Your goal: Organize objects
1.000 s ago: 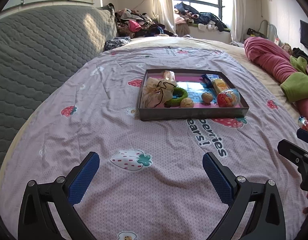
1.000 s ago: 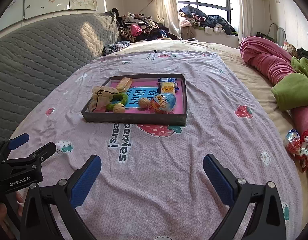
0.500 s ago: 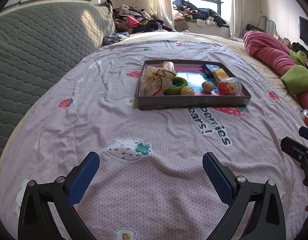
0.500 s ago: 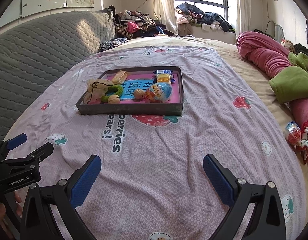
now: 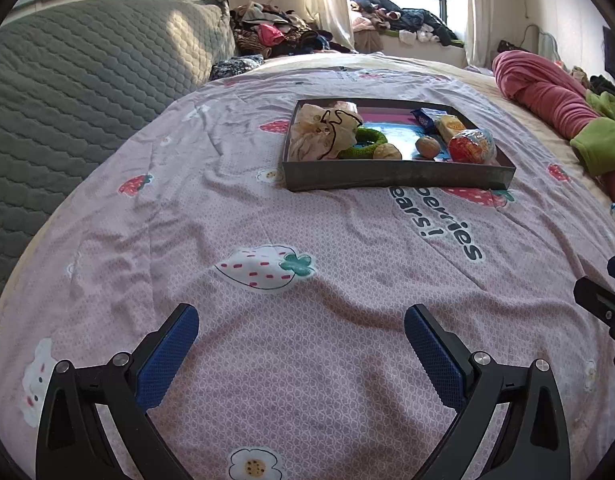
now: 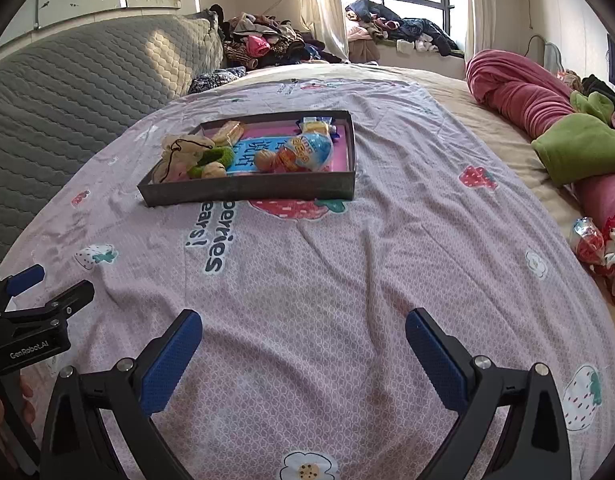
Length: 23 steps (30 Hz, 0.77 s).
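Note:
A dark shallow tray [image 5: 395, 174] [image 6: 251, 189] lies on the bed ahead of both grippers. It holds a beige drawstring pouch [image 5: 319, 136] [image 6: 179, 154], a green ring [image 5: 363, 146], two walnuts [image 5: 427, 147], snack packets [image 5: 449, 125] and a red-and-blue foil egg [image 5: 471, 146] [image 6: 307, 152]. My left gripper [image 5: 301, 322] is open and empty, well short of the tray. My right gripper [image 6: 303, 322] is open and empty too. A wrapped red candy [image 6: 587, 240] lies at the bed's right edge.
A pink strawberry-print sheet [image 5: 267, 220] covers the bed. A grey quilted headboard [image 5: 67, 92] rises on the left. Rolled pink and green blankets [image 6: 555, 120] lie on the right. Piles of clothes [image 5: 275, 36] sit at the far end by the window.
Both grippers have dropped lower and tilted, so the tray sits higher in each view. Both stay open and empty. Nothing in the tray has moved.

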{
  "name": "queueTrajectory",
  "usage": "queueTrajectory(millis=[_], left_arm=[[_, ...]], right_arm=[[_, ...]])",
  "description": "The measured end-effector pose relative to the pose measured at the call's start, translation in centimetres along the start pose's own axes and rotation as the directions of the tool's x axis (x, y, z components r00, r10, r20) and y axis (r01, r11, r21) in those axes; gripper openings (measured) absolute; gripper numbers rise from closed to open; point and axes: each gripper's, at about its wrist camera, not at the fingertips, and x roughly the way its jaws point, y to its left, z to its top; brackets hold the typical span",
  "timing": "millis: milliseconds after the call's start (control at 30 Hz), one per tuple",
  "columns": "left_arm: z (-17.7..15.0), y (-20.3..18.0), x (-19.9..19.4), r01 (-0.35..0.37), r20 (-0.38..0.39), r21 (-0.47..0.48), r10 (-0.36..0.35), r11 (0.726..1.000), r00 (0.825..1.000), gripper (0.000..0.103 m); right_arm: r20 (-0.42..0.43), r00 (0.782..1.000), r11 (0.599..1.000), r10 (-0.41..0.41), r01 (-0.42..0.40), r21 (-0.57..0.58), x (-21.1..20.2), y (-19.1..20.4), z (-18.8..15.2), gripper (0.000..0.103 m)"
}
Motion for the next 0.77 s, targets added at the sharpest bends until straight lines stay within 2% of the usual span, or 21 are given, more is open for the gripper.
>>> queueTrajectory(millis=[400, 533, 667, 767], left_arm=[[-1.0, 0.5, 0.9, 0.005, -0.012, -0.013, -0.005, 1.000, 1.000, 0.103], [-1.2, 0.4, 0.8, -0.016, -0.002, 0.003, 0.016, 1.000, 1.000, 0.103], [-1.1, 0.6, 0.5, 0.003, 0.025, -0.012, -0.003, 1.000, 1.000, 0.103], [-1.1, 0.5, 0.8, 0.012, 0.009, -0.010, -0.011, 1.000, 1.000, 0.103]], right_arm=[[-0.011, 0.999, 0.999, -0.035, 0.035, -0.019, 0.8, 0.0, -0.8, 0.103], [-0.021, 0.999, 0.998, -0.049, 0.048, -0.028, 1.2, 0.0, -1.1, 0.103], [-0.031, 0.998, 0.998, -0.053, 0.052, -0.034, 1.5, 0.1, -1.3, 0.103], [-0.035, 0.998, 0.998, -0.050, 0.049, -0.032, 1.6, 0.0, -1.4, 0.103]])
